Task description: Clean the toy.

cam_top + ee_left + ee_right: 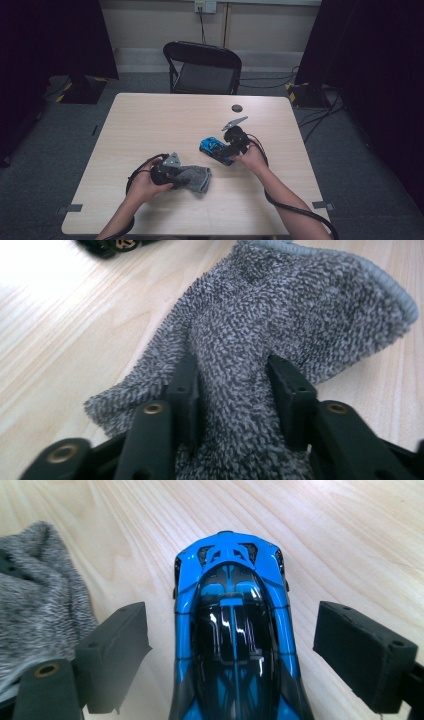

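Note:
A grey terry cloth [199, 178] lies bunched on the light wooden table [150, 125], near its front middle. My left gripper [184, 175] is shut on a raised fold of this cloth [280, 305], and both black pads [287, 385] press into the pile. A blue and black toy car [213, 148] sits to the cloth's upper right. My right gripper [223, 153] stands open astride the car [232, 595], one pad [115, 645] on each side with a gap to the bodywork. The cloth's edge [35, 595] shows at the left of the right gripper view.
A small dark round object [237, 108] lies near the table's far edge. A black folding chair [202, 67] stands behind the table. Cables trail from both grippers over the front edge. Dark curtains flank the room.

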The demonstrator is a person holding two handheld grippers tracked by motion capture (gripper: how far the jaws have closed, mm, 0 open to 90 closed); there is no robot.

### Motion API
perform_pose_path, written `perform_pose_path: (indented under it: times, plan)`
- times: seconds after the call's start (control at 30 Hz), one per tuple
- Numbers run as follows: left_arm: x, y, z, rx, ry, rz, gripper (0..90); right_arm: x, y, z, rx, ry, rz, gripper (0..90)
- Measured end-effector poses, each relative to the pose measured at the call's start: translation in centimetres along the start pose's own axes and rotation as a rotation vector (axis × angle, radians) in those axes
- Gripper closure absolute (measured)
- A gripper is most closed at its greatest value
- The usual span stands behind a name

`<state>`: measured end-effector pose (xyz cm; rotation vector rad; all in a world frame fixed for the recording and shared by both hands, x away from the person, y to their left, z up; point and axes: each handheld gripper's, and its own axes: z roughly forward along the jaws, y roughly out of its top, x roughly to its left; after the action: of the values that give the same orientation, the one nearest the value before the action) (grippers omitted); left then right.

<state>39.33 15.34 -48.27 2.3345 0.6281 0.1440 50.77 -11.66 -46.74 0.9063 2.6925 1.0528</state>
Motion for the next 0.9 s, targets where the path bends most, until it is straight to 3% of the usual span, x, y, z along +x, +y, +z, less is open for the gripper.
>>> perform_pose_path:
  times: [0.17, 0.3, 0.6, 0.9]
  plan:
    - [0.2, -0.1, -0.2, 0.001, 0.001, -0.026, 66.0, 0.1, 0.2, 1.2, 0.027, 0.005, -0.021, 13.8]
    - [0.2, -0.1, -0.3, 0.0, -0.003, -0.041, 66.6, 0.4, 0.2, 1.8, 0.046, -0.018, -0.04, 13.9]
    - [0.4, -0.2, -0.4, -0.007, 0.002, -0.071, 67.3, 0.4, 0.7, 2.4, 0.079, -0.038, -0.047, 14.1]
    - [0.5, -0.3, -0.5, -0.006, 0.002, -0.072, 67.3, 0.2, 0.1, 2.7, 0.108, -0.051, -0.052, 14.0]
